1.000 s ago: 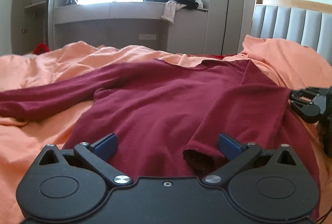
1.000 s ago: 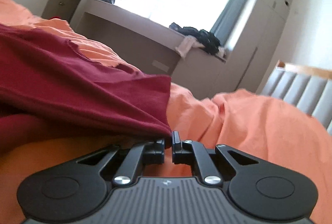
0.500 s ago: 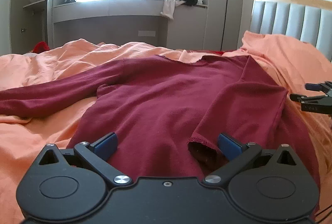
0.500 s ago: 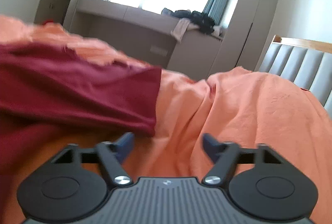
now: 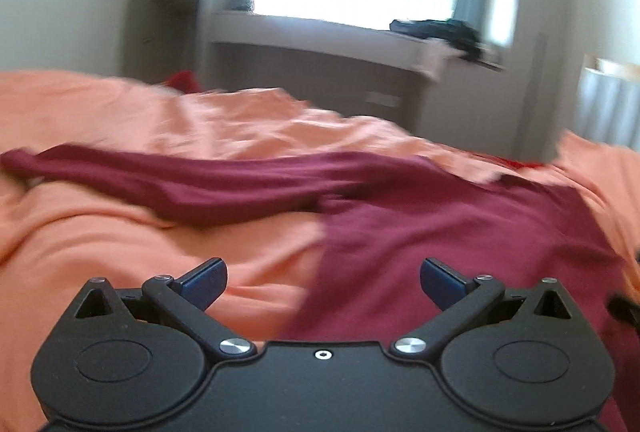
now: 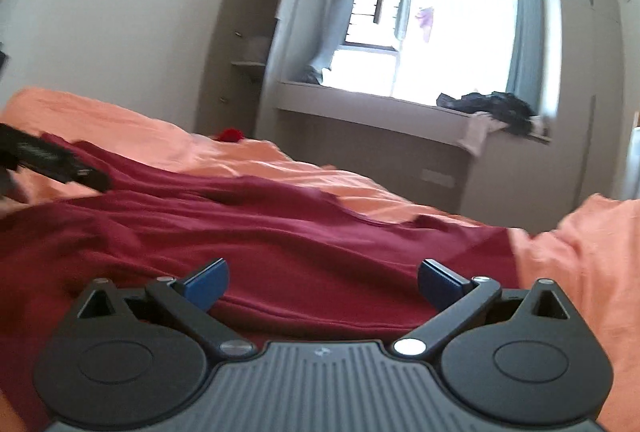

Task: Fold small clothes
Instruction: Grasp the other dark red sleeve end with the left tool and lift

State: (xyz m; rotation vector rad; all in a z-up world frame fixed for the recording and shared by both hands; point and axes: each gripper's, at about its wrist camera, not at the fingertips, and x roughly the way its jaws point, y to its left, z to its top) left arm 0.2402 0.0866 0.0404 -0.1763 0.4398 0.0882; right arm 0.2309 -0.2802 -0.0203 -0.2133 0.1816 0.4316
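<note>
Your left gripper [image 5: 322, 282] has its jaws spread wide, blue-padded fingers [image 5: 204, 282] well apart and nothing between them. It hangs low over the bed, right at the edge where the maroon long-sleeved top [image 5: 460, 232] meets the orange bedsheet [image 5: 120, 232] — the left pad sits over bare sheet, the right pad over the body of the garment. From this view the top's one sleeve [image 5: 180, 180] stretches out flat to the left across the sheet, reaching nearly to the frame's edge. The picture is blurred, so fine folds in the cloth cannot be made out.

Your right gripper [image 6: 323, 282] is likewise fully open and empty. It hovers just above the maroon top [image 6: 280, 232], which spreads across most of the lower frame, with a folded edge of cloth running between the two pads. To the right of the garment the orange sheet [image 6: 580, 252] rises in a soft mound. At the far left of this view a dark blurred shape [image 6: 52, 160] lies over the top — it appears to be your other tool, though the blur keeps that uncertain.

Behind the bed you have a bright window [image 6: 440, 44] with grey curtains, a ledge beneath it carrying a heap of dark clothes [image 6: 492, 110], and an open shelf unit [image 6: 248, 60] at the left. A small red object [image 6: 230, 134] shows at the sheet's far edge.
</note>
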